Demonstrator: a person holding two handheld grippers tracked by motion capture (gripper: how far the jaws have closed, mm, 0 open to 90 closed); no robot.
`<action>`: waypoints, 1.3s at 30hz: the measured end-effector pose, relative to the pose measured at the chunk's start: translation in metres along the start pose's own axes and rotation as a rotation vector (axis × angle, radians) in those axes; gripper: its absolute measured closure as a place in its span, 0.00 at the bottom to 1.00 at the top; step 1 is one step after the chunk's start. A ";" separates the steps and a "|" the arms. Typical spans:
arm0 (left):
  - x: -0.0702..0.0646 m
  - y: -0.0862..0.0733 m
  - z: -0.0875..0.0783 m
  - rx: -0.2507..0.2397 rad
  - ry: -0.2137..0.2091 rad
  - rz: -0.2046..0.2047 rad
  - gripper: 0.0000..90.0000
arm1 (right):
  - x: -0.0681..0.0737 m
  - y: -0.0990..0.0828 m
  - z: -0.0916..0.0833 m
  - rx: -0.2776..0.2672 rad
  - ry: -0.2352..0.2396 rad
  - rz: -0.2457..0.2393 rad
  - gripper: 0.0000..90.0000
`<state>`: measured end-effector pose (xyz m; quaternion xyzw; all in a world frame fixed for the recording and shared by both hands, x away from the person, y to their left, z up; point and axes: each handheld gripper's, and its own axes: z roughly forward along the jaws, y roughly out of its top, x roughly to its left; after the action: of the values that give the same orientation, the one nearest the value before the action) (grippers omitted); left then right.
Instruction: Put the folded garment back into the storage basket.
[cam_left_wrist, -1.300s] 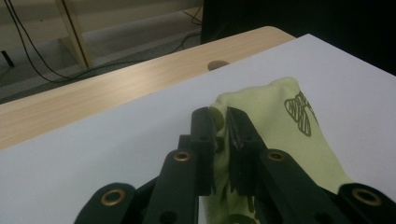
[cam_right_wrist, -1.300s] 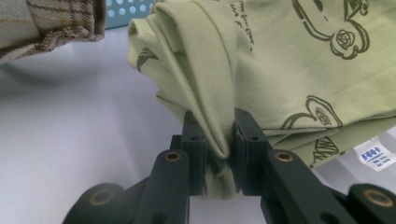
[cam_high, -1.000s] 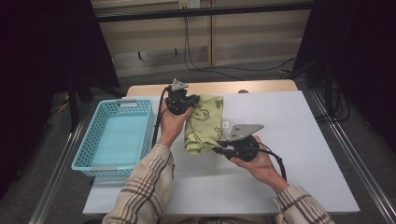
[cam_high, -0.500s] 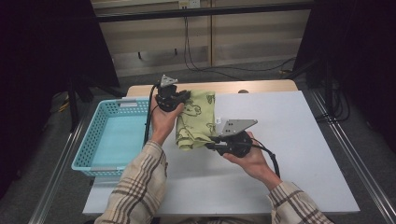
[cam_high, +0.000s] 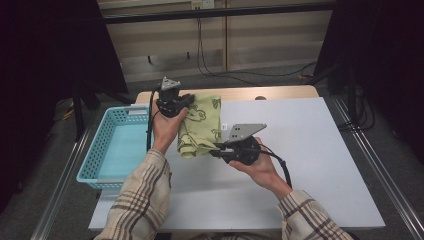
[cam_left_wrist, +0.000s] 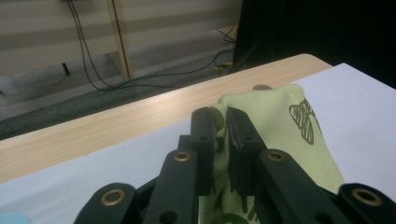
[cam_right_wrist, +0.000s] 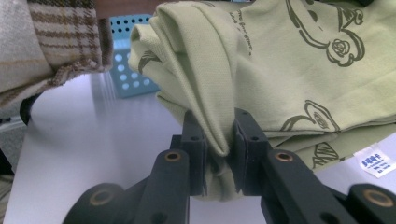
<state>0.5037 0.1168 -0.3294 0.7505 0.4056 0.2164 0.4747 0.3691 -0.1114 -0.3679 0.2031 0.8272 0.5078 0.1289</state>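
White tabletop (cam_high: 310, 165) is lying under both tools: the left gripper (cam_left_wrist: 222, 135) is clamping the folded cloth (cam_high: 200, 125) at its far end, the right gripper (cam_right_wrist: 219, 140) pinching the near folds. Soft and light, it is sagging; gripping bunched layers looks safest beside the basket (cam_high: 95, 165).

My high view looks forward and down from above my side of the surface (cam_high: 310, 165), taking in the whole top, the blue basket (cam_high: 112, 150) and the green cloth (cam_high: 202, 125) from some distance. My left gripper view rides on the left hand-held gripper (cam_left_wrist: 223, 135) and looks along its jaws, very close to the cloth (cam_left_wrist: 280, 130), facing the surface's far wooden edge (cam_left_wrist: 116, 126). My right gripper view rides on the right hand-held gripper (cam_right_wrist: 219, 140), close against the cloth (cam_right_wrist: 289, 70), facing toward the basket (cam_right_wrist: 126, 60) beyond it. All three views share the cloth and the white surface around it.
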 end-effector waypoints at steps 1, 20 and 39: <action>0.002 0.001 -0.003 0.022 0.001 0.035 0.91 | 0.000 0.002 0.003 -0.001 0.005 -0.005 0.85; 0.032 0.009 -0.037 -0.020 0.066 -0.006 0.91 | 0.010 0.036 0.029 -0.031 0.049 -0.031 0.85; 0.065 -0.003 -0.063 -0.022 0.116 -0.034 0.91 | 0.020 0.055 0.060 -0.049 0.096 -0.032 0.85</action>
<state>0.4959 0.2043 -0.3074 0.7247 0.4426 0.2559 0.4621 0.3881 -0.0329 -0.3463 0.1622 0.8229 0.5349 0.1020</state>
